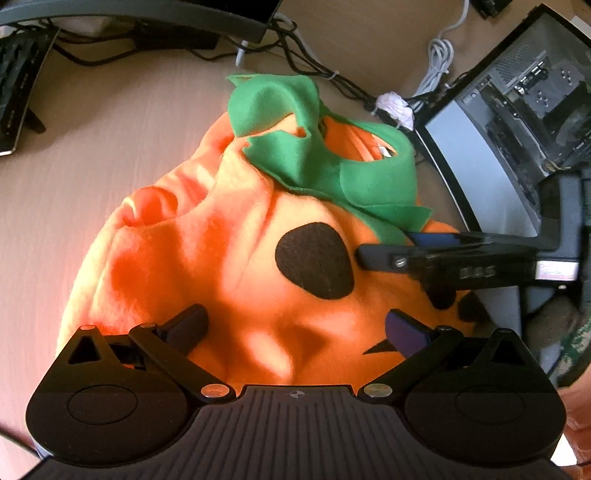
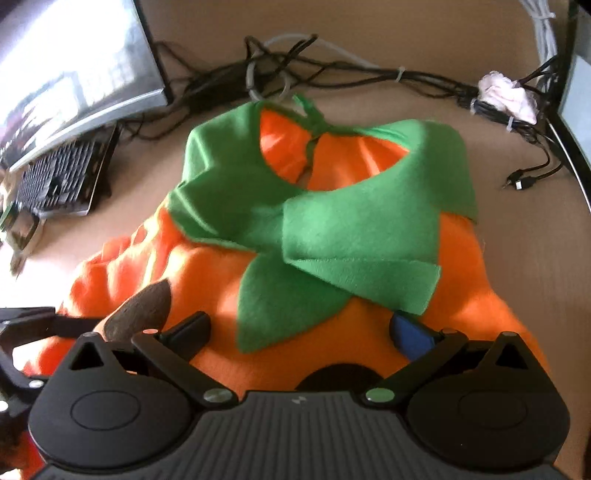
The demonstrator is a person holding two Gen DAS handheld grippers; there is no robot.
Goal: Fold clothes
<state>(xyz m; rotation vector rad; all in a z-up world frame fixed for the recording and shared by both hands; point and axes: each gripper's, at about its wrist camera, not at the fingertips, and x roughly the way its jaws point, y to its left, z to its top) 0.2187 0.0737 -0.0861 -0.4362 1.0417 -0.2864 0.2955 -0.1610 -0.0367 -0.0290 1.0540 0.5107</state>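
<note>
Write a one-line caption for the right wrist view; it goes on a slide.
Open right gripper poised over an orange pumpkin costume with green leaf collar on a cable-strewn desk.

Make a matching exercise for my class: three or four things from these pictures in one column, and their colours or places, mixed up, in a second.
Things
1. collar
2. costume body
3. oval patch
4. keyboard

Descriptions
A. orange fleece spread over the desk
B. black, sewn on the orange
C. green, around the neck opening
D. dark keys, under the monitor's edge

Pairs: 1-C, 2-A, 3-B, 4-D
</note>
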